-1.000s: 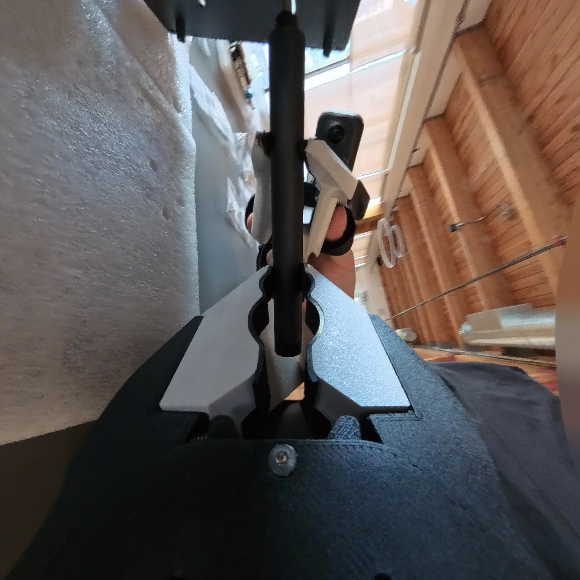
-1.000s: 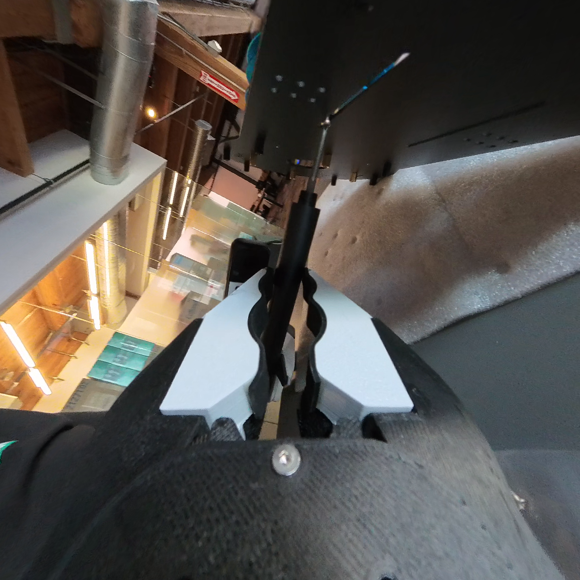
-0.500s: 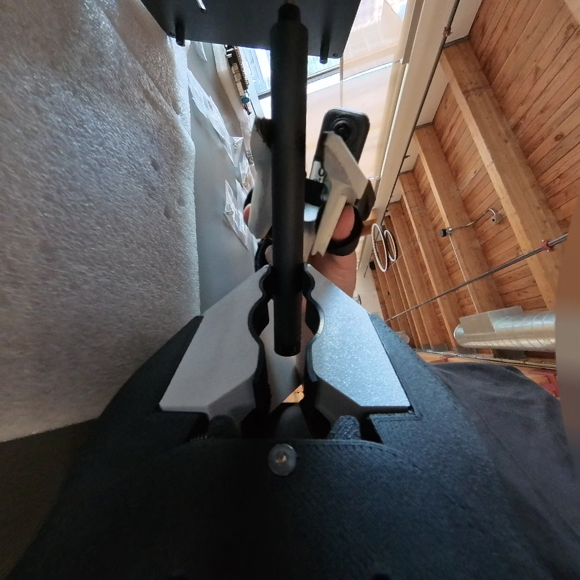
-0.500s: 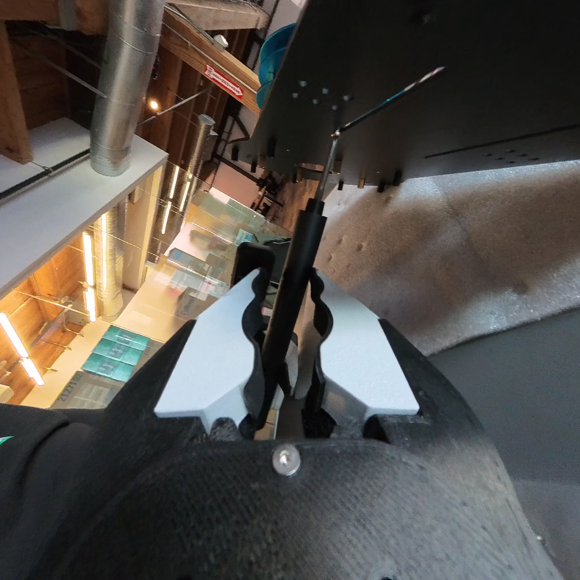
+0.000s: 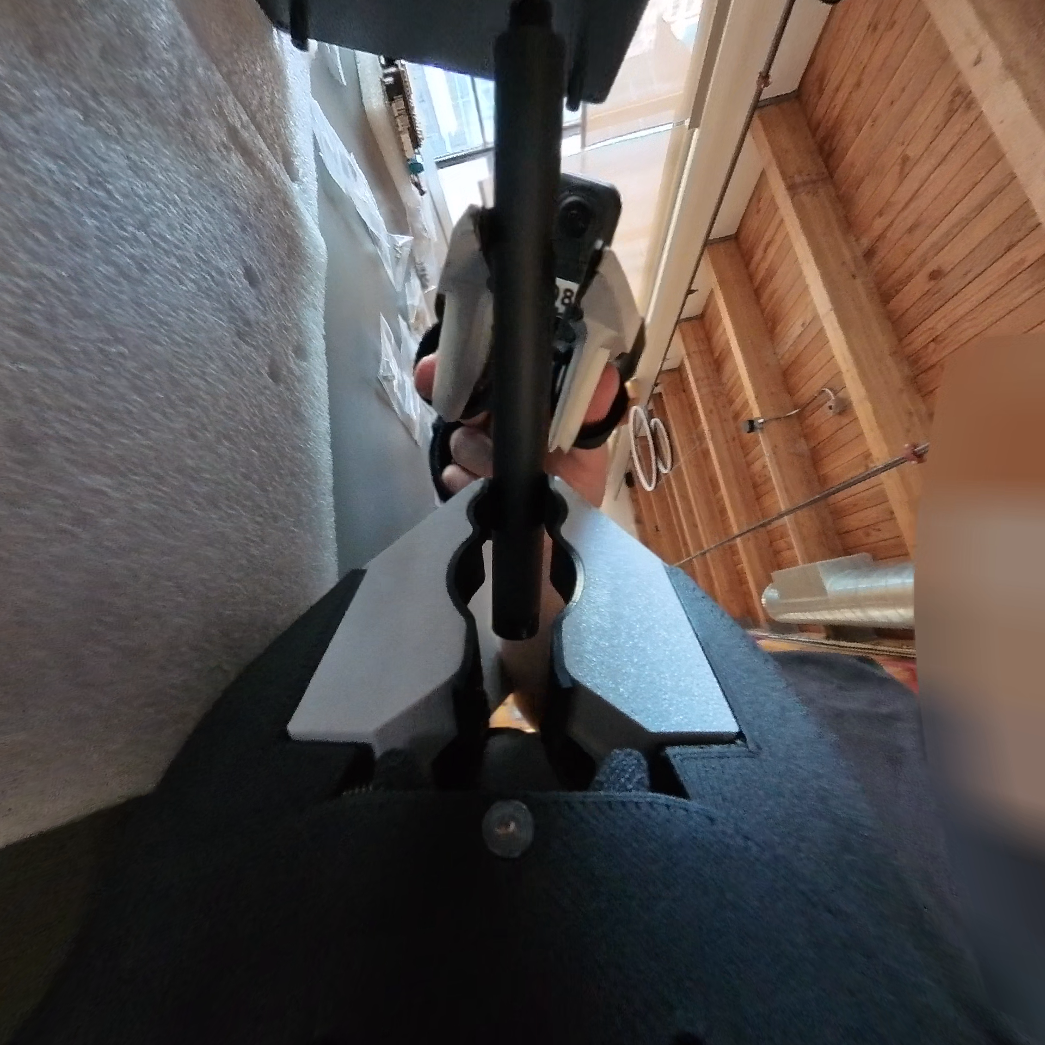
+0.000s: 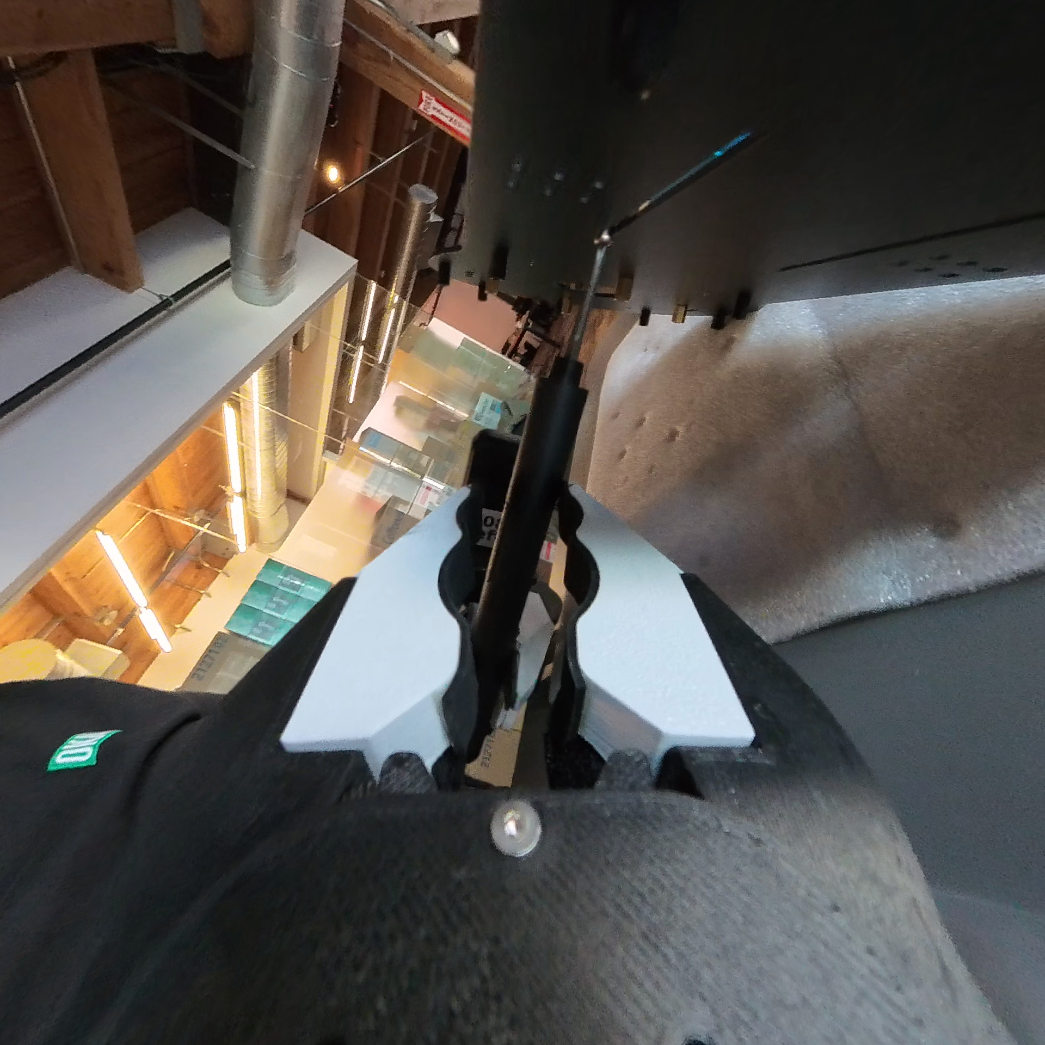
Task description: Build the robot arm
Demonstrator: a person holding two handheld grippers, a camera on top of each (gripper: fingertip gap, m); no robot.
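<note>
A black screwdriver handle (image 5: 520, 339) runs up between both grippers. Its thin shaft (image 6: 588, 294) meets the underside of a black metal panel (image 6: 735, 113) with standoffs along its edge. My left gripper (image 5: 517, 503) is shut on the lower end of the handle. My right gripper (image 6: 520, 503) is open, its jaws loosely around the handle (image 6: 543, 452), which leans toward the left finger. In the left wrist view the right gripper (image 5: 526, 362) sits farther up the handle, held by a bare hand (image 5: 582, 475). The left gripper (image 6: 492, 458) shows partly behind the handle in the right wrist view.
White packing foam (image 5: 141, 339) (image 6: 820, 452) lies beside the panel (image 5: 430, 34) on a grey tabletop (image 6: 933, 707). A black sleeve (image 6: 113, 791) fills the lower left of the right wrist view. Wooden ceiling beams (image 5: 848, 283) and a metal duct (image 6: 271, 169) lie beyond.
My right gripper's jaws have spread apart and let go of the handle. My left gripper has kept its hold. Both views have shifted slightly.
</note>
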